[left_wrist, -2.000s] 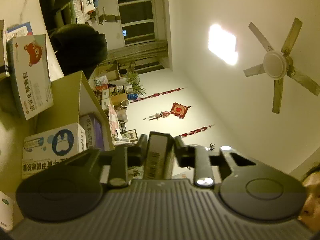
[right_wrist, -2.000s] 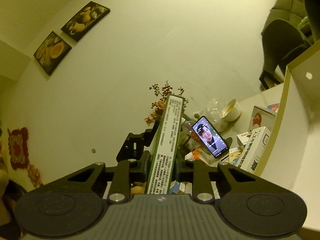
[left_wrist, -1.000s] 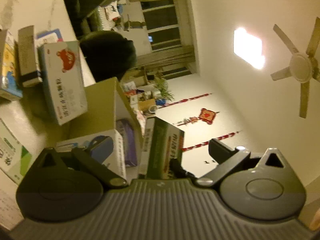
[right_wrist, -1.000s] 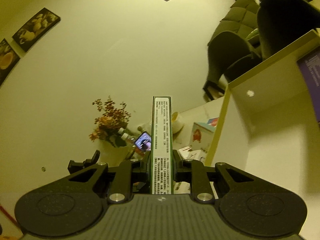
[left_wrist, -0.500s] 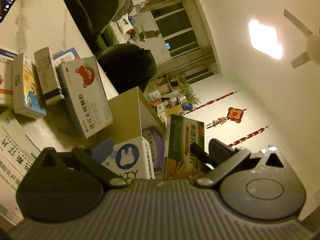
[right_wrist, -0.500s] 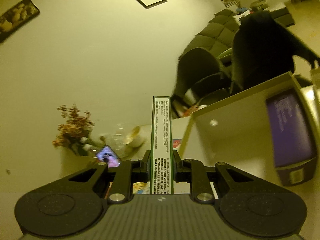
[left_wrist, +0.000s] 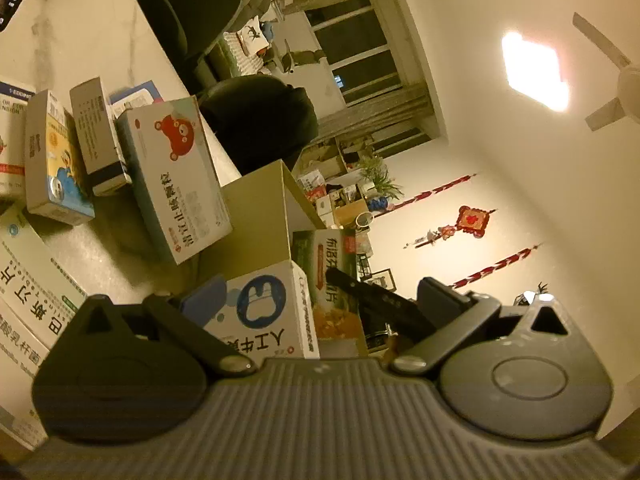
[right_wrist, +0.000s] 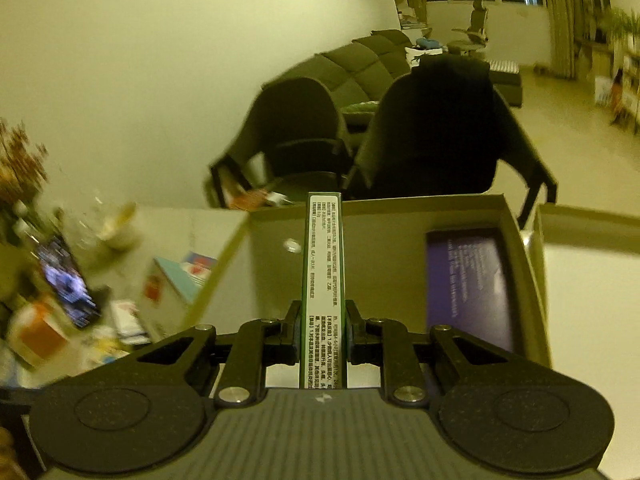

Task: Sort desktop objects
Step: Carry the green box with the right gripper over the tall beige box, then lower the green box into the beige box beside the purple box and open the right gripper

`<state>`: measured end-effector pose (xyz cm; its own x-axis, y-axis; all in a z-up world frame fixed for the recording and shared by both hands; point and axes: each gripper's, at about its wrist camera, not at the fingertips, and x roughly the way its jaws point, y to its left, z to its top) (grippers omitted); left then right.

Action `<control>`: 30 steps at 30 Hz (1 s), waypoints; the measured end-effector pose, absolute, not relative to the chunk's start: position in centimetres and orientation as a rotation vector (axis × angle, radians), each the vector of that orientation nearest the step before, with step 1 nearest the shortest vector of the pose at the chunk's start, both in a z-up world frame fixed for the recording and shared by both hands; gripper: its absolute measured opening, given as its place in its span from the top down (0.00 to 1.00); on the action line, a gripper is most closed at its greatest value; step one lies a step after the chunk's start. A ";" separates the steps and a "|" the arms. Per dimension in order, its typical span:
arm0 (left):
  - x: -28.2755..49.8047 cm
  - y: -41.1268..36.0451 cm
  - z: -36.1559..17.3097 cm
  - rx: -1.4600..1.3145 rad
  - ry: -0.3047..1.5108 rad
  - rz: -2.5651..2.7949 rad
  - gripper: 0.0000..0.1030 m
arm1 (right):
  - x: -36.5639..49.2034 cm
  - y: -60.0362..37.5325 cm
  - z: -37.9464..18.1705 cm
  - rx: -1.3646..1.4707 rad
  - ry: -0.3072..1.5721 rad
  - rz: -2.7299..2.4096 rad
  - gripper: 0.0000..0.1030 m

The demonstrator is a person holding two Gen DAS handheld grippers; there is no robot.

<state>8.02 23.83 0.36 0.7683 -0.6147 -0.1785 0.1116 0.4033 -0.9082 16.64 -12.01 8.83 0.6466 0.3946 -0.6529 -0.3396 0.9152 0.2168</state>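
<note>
- The right gripper (right_wrist: 323, 332) is clamped on a flat green-edged cardboard box (right_wrist: 323, 280). The pads press its two broad faces, so the narrow printed edge faces the camera and the box projects straight ahead, a slim profile suited to being slotted in.
- The box is held above the open tan cardboard carton (right_wrist: 384, 216), over its left half. That position is consistent with a drop into the carton, judged to be the sorting destination.
- A purple rectangular box (right_wrist: 468, 280) already lies against the right wall of the carton, leaving the left and middle floor free for the held item.
- In the left wrist view, the left gripper (left_wrist: 320, 300) has its fingers spread wide with nothing between the pads. It sits near the carton, clear of the drop path.
- In the same view the green box stands above the carton rim, next to a white box with a blue round emblem (left_wrist: 260, 312).
- Further left, unsorted boxes remain on the pale tabletop (left_wrist: 80, 32), among them a white box with a red bear print (left_wrist: 176, 176) and a small box with a yellow and blue front (left_wrist: 56, 164).
- Sorting is judged partly done.
</note>
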 end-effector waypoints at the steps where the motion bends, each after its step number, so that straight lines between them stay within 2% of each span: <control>1: 8.0 23.7 0.3 -1.062 0.546 -0.488 0.00 | 16.9 -11.6 8.6 0.055 0.763 0.406 0.79; 14: 8.1 23.0 -0.7 -1.055 0.579 -0.477 0.00 | 20.6 -8.8 5.0 -0.094 0.866 0.288 0.79; 30: 8.1 22.9 -1.0 -1.058 0.593 -0.469 0.00 | 21.9 -7.4 3.2 -0.270 0.846 0.188 0.78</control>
